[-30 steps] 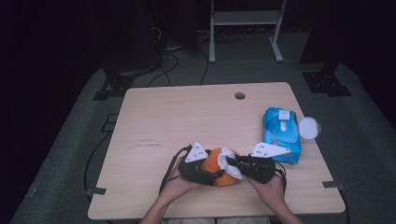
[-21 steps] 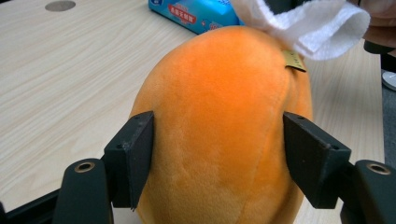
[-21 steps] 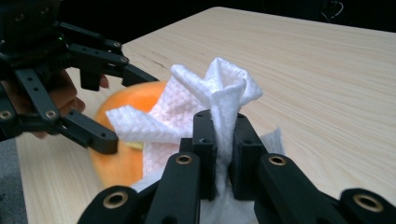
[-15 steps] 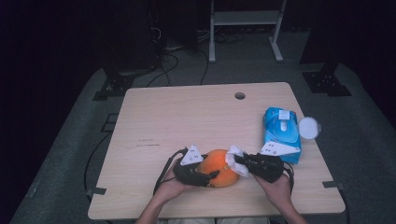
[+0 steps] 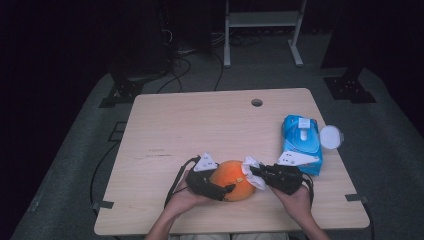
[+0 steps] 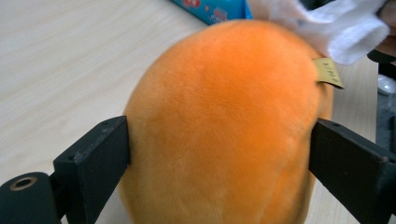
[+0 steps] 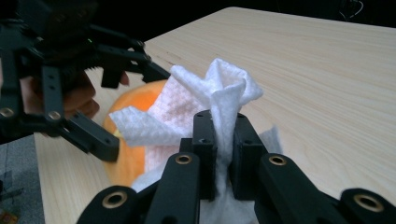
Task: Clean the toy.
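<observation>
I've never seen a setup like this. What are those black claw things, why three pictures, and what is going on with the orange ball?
No robot here: a person holds a two-jaw hand tool in each hand. One picture looks down on the table from above; the other two come from small cameras riding on each tool, looking along its black jaws.

The left gripper has its jaws spread wide around a fuzzy orange plush ball, one on each side; they have just been opening. The right gripper is shut on a white wipe, held against the ball as if to wipe it. Farther right lies a blue pack of wipes with a white round lid beside it.
</observation>
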